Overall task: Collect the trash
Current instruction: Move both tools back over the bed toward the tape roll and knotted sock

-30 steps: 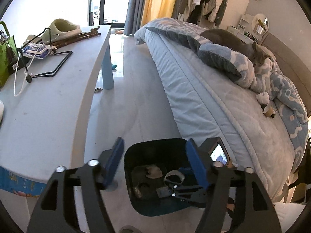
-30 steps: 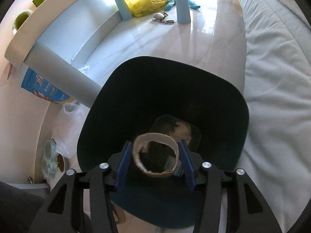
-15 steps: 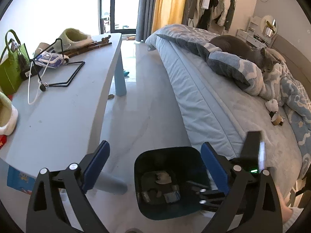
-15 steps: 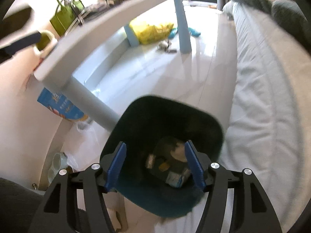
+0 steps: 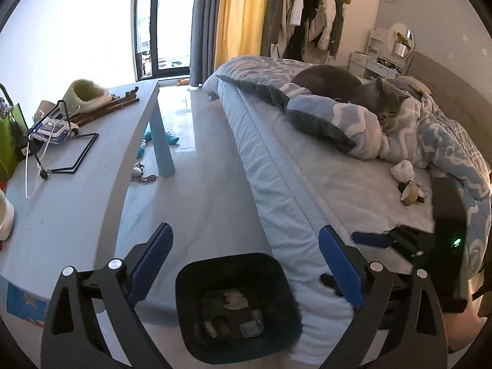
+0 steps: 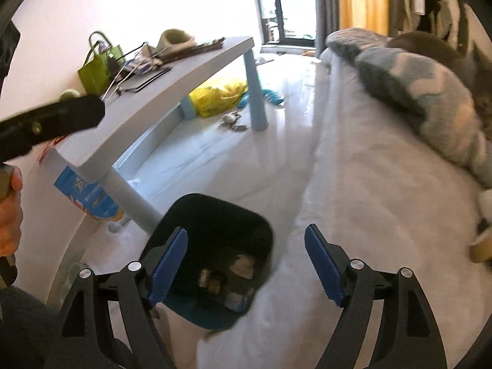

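A dark teal bin [image 5: 184,301] stands on the floor between the table and the bed, with several scraps in it, among them a pale piece [image 5: 235,299]. My left gripper [image 5: 244,246] hangs above the bin, wide open and empty. My right gripper [image 6: 246,236] is also over the bin [image 6: 200,215]; its jaws are opening with nothing between them. On the bed lie a crumpled white wad [image 5: 402,169] and a brown tape roll [image 5: 410,195], apart from both grippers.
A grey cat [image 5: 344,89] lies on a blue patterned blanket [image 5: 332,117] on the bed [image 5: 276,184]. The pale blue table [image 5: 77,200] carries a green bag [image 6: 95,73], a slipper [image 5: 84,92] and a black wire stand. A yellow bag [image 6: 221,97] lies under it.
The right gripper let the cardboard ring drop into the bin, opened and rose away. The left gripper opened wider and pulled up and back, so the bin looks smaller.
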A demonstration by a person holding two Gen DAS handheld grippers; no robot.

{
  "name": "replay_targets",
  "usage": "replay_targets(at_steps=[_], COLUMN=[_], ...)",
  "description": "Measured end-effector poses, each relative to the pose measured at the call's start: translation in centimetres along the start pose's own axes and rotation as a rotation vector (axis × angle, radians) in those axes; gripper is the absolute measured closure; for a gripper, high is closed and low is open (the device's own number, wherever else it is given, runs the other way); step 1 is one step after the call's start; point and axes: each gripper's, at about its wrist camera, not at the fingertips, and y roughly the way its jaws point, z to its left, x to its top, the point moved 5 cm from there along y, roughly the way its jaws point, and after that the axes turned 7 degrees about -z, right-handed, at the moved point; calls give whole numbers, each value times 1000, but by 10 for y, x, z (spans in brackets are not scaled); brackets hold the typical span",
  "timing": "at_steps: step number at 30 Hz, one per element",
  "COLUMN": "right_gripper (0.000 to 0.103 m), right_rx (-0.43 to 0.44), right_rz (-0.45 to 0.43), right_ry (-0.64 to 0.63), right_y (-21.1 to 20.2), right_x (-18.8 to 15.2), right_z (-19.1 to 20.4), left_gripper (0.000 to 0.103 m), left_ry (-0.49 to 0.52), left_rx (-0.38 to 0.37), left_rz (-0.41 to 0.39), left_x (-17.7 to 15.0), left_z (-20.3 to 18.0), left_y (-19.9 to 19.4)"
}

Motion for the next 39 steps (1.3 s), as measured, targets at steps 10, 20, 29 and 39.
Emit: replay_targets(at_steps=[10, 20, 29, 39], right_gripper=[18, 17, 15, 14], right_rx=[-89, -147, -193, -235], right_rz=[-67, -115, -168, -216], right_ry=[92, 130, 200, 277], right_y=[-45, -76, -108, -128], right_x=[-7, -10, -14, -15], right_z=[-64, -101, -144, -189], left_gripper=[6, 6, 6, 8], left_ry=[21, 64, 144, 187], left_rx=[-75, -112, -150, -212], left_rz=[-31, -39, -30, -56], left_x=[6, 5, -3, 5], left_z=[-49, -94, -135, -177], left_y=[8, 18, 31, 45])
